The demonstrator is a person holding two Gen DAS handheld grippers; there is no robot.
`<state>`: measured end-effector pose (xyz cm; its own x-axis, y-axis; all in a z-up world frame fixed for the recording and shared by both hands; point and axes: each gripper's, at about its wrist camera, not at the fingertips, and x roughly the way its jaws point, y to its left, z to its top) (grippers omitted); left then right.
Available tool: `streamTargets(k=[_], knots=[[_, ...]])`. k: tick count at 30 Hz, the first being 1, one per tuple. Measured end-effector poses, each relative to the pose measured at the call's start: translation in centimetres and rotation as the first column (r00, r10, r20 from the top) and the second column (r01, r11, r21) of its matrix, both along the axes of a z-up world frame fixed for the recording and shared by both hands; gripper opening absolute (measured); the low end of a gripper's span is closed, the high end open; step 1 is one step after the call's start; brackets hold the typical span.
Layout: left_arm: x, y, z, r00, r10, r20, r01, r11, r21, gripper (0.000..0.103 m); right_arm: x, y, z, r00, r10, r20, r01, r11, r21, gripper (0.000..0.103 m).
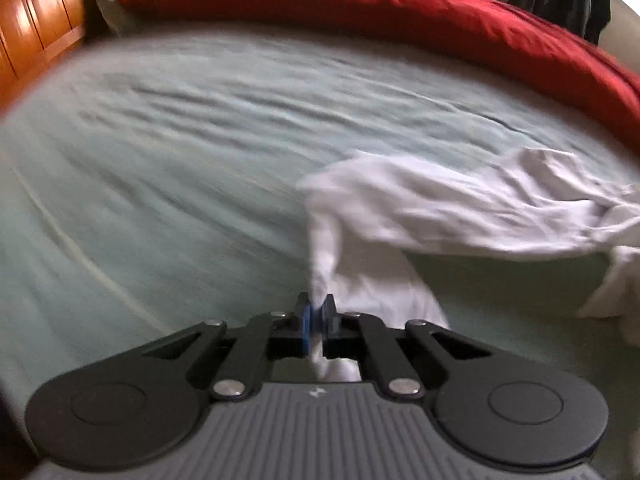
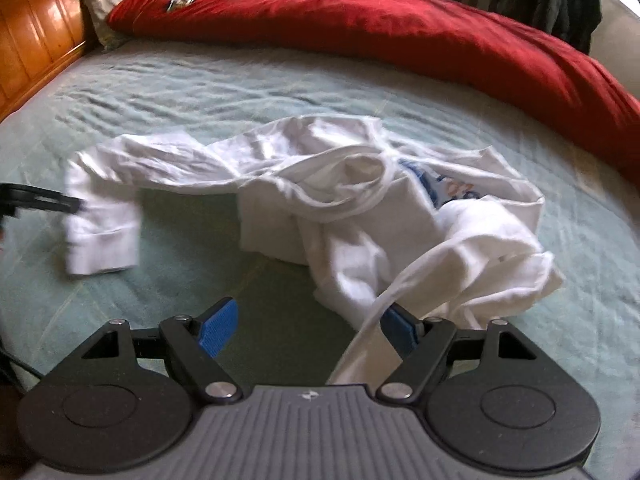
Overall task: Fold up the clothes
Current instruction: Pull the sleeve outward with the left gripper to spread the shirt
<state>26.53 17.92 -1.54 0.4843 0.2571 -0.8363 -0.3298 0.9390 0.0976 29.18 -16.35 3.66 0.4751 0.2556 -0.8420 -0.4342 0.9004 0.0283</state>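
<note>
White garment (image 2: 320,200) lies crumpled mid-bed on the pale green sheet (image 2: 180,92), blue-orange print partly showing, one sleeve stretched toward the left. Left gripper (image 1: 316,312) is clamped tight on a pinch of that sleeve; right gripper (image 2: 308,320) is spread wide, a strip of fabric draped over its right finger, pads not pressing it. Red duvet (image 2: 400,28) is bunched along the far side, wooden headboard (image 2: 36,40) left.
</note>
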Motion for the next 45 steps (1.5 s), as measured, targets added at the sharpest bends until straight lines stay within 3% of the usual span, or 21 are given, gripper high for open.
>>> streamTargets(k=[4, 8, 11, 13, 14, 17, 20, 25, 27, 29, 31, 33, 36, 38, 39, 40, 41, 45], knots=[[0.3, 2.9, 1.5, 0.998, -0.039, -0.041, 0.048, 0.973, 0.227, 0.004, 0.6, -0.5, 0.4, 0.999, -0.031, 0.018, 0.031, 1.0, -0.003, 0.082], [0.4, 1.9, 3.0, 0.983, -0.179, -0.048, 0.183, 0.894, 0.408, 0.004, 1.1, -0.3, 0.7, 0.999, -0.038, 0.028, 0.038, 0.999, -0.003, 0.082], [-0.6, -0.5, 2.4, 0.942, -0.313, -0.12, 0.334, 0.847, 0.414, 0.004, 1.1, -0.1, 0.7, 0.999, -0.032, 0.039, 0.033, 0.999, -0.01, 0.082], [-1.5, -2.2, 0.9, 0.902, -0.39, -0.183, 0.431, 0.826, 0.364, 0.005, 1.3, 0.1, 0.5, 0.999, -0.032, 0.035, 0.032, 0.999, -0.015, 0.082], [-1.9, -2.8, 0.1, 0.881, -0.422, -0.213, 0.472, 0.818, 0.33, 0.01, 1.3, 0.1, 0.5, 0.999, -0.032, 0.033, 0.032, 0.999, -0.016, 0.082], [-2.4, -4.1, -2.1, 0.844, -0.462, -0.272, 0.514, 0.841, 0.17, 0.014, 1.6, 0.4, 0.5, 0.999, -0.024, 0.033, 0.024, 1.0, -0.018, 0.082], [-2.7, -4.3, -2.1, 0.852, -0.462, -0.246, 0.487, 0.872, 0.049, 0.014, 1.8, 0.7, 0.7, 0.999, -0.011, 0.042, 0.012, 1.0, -0.025, 0.082], [-3.7, -0.2, 0.8, 0.956, -0.274, -0.101, 0.261, 0.957, -0.127, 0.036, 2.2, 1.0, 1.4, 0.997, 0.006, 0.071, -0.005, 1.0, -0.015, 0.083], [-3.4, 2.7, 1.2, 0.989, -0.14, -0.056, 0.131, 0.981, -0.142, 0.041, 2.5, 1.1, 1.7, 0.996, 0.003, 0.085, -0.003, 1.0, -0.003, 0.084], [-2.7, 5.4, 0.4, 0.999, -0.009, -0.037, 0.004, 0.991, -0.137, 0.043, 2.9, 1.3, 1.9, 0.996, -0.003, 0.093, 0.001, 1.0, 0.015, 0.085], [-2.0, 7.9, -1.4, 0.994, 0.103, -0.049, -0.109, 0.983, -0.15, 0.043, 3.1, 1.6, 2.0, 0.995, -0.004, 0.098, 0.001, 1.0, 0.027, 0.085], [-1.2, 9.9, -4.0, 0.978, 0.184, -0.1, -0.201, 0.959, -0.202, 0.043, 3.3, 2.0, 2.1, 0.995, 0.002, 0.103, -0.005, 0.999, 0.034, 0.085], [-0.7, 10.4, -5.7, 0.969, 0.227, -0.098, -0.245, 0.941, -0.235, 0.052, 3.4, 2.5, 2.4, 0.993, 0.015, 0.115, -0.019, 0.999, 0.032, 0.086], [-0.1, 9.4, -5.6, 0.97, 0.228, -0.082, -0.241, 0.944, -0.228, 0.051, 3.5, 2.8, 2.4, 0.994, 0.015, 0.112, -0.019, 0.999, 0.032, 0.086], [0.5, 8.4, -5.5, 0.979, 0.183, -0.087, -0.197, 0.958, -0.206, 0.04, 3.6, 2.9, 2.4, 0.994, 0.015, 0.11, -0.019, 0.999, 0.032, 0.086], [0.7, 7.7, -5.4, 0.985, 0.145, -0.089, -0.16, 0.968, -0.192, 0.023, 3.6, 3.1, 2.3, 0.994, 0.016, 0.105, -0.019, 0.999, 0.032, 0.086], [1.0, 7.2, -5.3, 0.99, 0.115, -0.088, -0.13, 0.973, -0.191, 0.016, 3.6, 3.3, 2.2, 0.994, 0.016, 0.104, -0.02, 0.999, 0.03, 0.086], [1.3, 7.5, -3.5, 0.991, 0.116, -0.069, -0.125, 0.983, -0.134, 0.014, 3.5, 4.0, 2.3, 0.994, 0.03, 0.107, -0.033, 0.999, 0.026, 0.086]])
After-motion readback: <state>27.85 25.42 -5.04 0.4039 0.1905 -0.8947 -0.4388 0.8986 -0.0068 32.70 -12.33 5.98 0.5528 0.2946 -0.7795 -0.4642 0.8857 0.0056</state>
